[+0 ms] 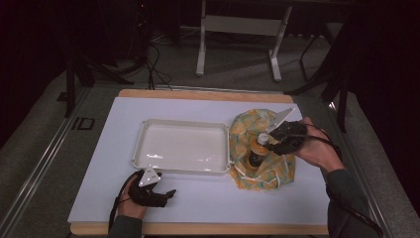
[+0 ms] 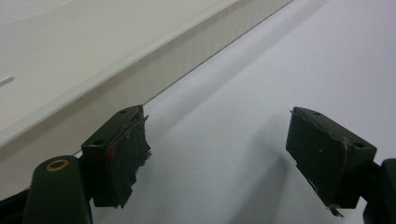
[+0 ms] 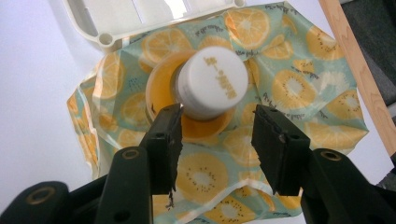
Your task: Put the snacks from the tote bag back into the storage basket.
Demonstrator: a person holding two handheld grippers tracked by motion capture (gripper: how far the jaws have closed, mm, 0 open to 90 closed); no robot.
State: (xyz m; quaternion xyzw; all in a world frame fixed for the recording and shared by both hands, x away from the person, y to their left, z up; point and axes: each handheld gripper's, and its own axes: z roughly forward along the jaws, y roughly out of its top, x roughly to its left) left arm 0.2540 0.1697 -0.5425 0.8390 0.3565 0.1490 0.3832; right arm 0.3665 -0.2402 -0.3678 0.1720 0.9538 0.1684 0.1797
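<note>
A small bottle with an orange body and a white cap stands upright on a crumpled fruit-print cloth just right of the white tray. My right gripper hovers over the bottle from the right side. Its jaws stand apart just short of the cap, and neither pad presses on it. My left gripper rests low on the white mat near the tray's front left corner. Its jaws are wide apart with nothing between them, and the tray's wall runs just beyond.
The tray is bare inside. A white mat covers a wooden board, whose edge lies close behind the cloth. Table legs and cables stand on the dark floor beyond the far edge.
</note>
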